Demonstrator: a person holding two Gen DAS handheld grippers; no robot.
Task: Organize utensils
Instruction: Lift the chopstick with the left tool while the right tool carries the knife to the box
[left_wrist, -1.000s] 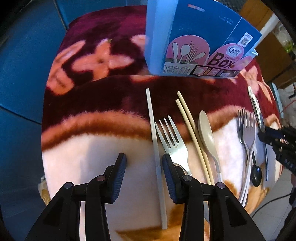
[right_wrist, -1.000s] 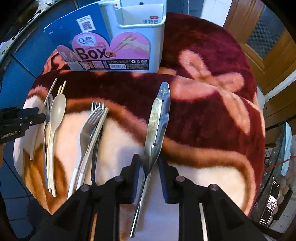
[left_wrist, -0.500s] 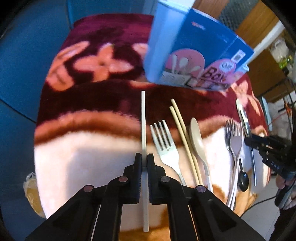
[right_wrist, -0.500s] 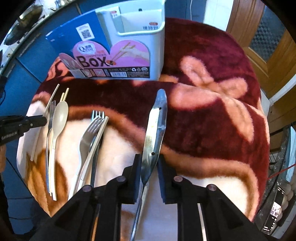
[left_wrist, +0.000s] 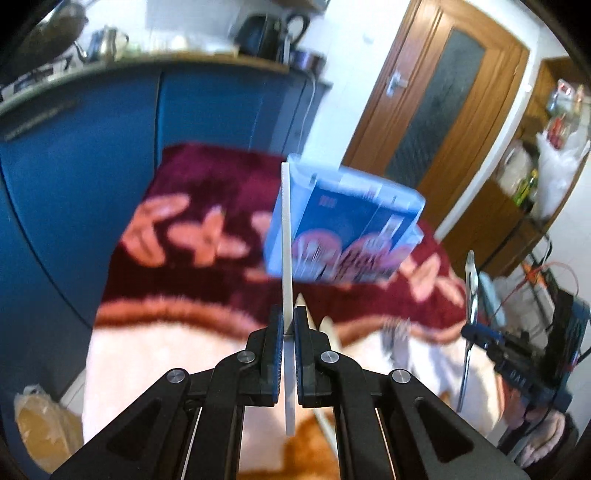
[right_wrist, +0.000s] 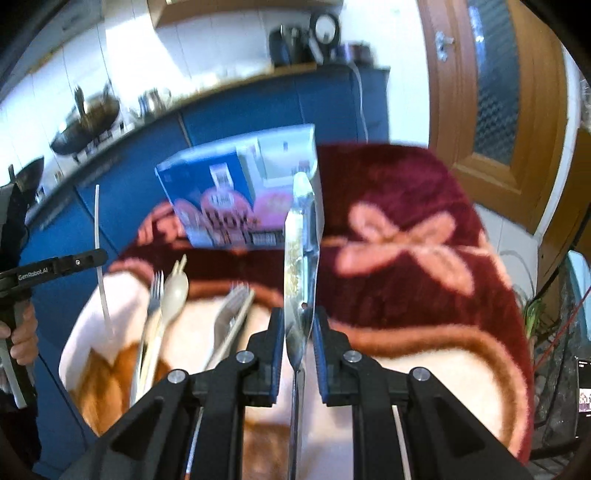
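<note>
My left gripper (left_wrist: 285, 325) is shut on a long white plastic stick (left_wrist: 286, 236) and holds it upright, lifted off the blanket, in front of the blue utensil box (left_wrist: 347, 229). My right gripper (right_wrist: 298, 325) is shut on metal tongs (right_wrist: 301, 240), raised and pointing toward the box (right_wrist: 236, 192). The left gripper with the stick (right_wrist: 101, 258) shows at the left of the right wrist view. A beige spoon (right_wrist: 175, 295), chopsticks and forks (right_wrist: 231, 314) lie on the blanket.
The floral maroon and cream blanket (right_wrist: 406, 258) covers the table. Blue cabinets (left_wrist: 92, 166) stand behind and to the left. A wooden door (left_wrist: 443, 110) is at the back right. Cluttered shelving (left_wrist: 546, 314) stands to the right.
Both grippers have lifted and tilted up. The left one closed on the white stick and raised it off the blanket. The right one raised the tongs.
</note>
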